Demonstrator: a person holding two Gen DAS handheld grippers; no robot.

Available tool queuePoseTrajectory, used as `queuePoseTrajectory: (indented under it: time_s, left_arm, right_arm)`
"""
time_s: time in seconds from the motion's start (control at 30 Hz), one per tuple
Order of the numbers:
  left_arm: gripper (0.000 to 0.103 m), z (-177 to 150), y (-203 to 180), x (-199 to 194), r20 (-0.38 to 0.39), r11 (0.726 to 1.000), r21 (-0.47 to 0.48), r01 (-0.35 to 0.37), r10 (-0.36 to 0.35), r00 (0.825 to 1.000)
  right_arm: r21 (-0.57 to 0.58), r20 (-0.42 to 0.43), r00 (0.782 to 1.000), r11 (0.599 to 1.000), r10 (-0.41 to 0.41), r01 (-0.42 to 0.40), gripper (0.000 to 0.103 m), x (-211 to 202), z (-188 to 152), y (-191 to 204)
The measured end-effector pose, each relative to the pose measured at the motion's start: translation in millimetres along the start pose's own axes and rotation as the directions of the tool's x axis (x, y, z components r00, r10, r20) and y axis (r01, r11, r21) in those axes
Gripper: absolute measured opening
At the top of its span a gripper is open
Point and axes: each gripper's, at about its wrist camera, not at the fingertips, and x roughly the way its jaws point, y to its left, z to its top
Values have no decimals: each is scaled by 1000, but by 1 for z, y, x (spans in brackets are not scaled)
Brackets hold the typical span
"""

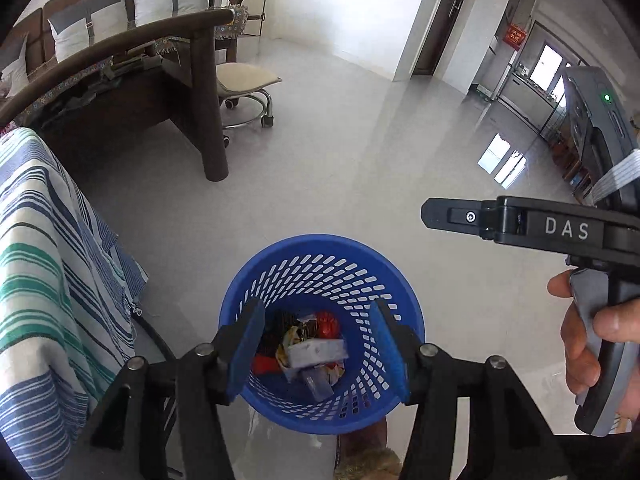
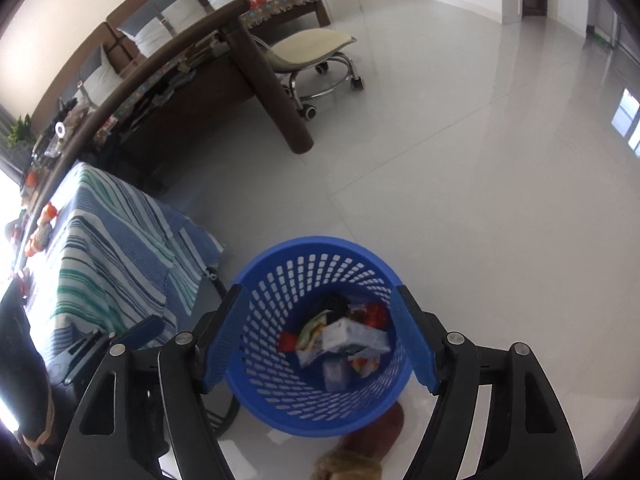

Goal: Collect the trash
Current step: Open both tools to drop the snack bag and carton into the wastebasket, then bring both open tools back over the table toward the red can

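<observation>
A blue perforated trash basket (image 1: 320, 252) stands on the pale floor, also in the right wrist view (image 2: 312, 252). It holds several pieces of trash (image 1: 310, 350): wrappers, a white box, a red item, also seen from the right wrist (image 2: 344, 338). My left gripper (image 1: 320, 348) is open and empty, hovering over the basket mouth. My right gripper (image 2: 320, 344) is open and empty, also above the basket. In the left wrist view the right gripper's body (image 1: 532, 228) shows at the right, held by a hand.
A table with a striped cloth (image 2: 116, 248) stands left of the basket. A dark wooden table leg (image 1: 210, 120) and a wheeled stool (image 1: 244, 92) stand behind. A sofa with cushions (image 1: 92, 20) lines the wall. A slipper (image 2: 360, 452) is by the basket.
</observation>
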Motion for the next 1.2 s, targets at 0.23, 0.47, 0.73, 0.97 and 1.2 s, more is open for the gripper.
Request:
queuePoseTrajectory:
  time_s: [0.23,0.47,0.73,0.97,1.2]
  left_arm:
    - [71,-15,-9,-107,144,991,5,-135,132,981]
    - [78,-40,-1,-195,252,956,-25,-292,289,924]
    - [78,-57,18,-257,302,924,-82,-373,379,875]
    - [78,-73,51,-308,339,900,-176,-398,435,834]
    - [78,-92,94,-357,358,860,-294,-417,504,786]
  right_arm:
    - [-88,156,985,993,-70,84,101,-52,-2,36]
    - [-165,294,956,984,-23,74,102,-99,-22,99]
    - [-278,311,950,959,29,62,102,-104,-61,164]
    - [-339,356,934,936,36,93,102,-106,-77,203]
    - [-415,372,926,904,66,103,102,-98,-85,244]
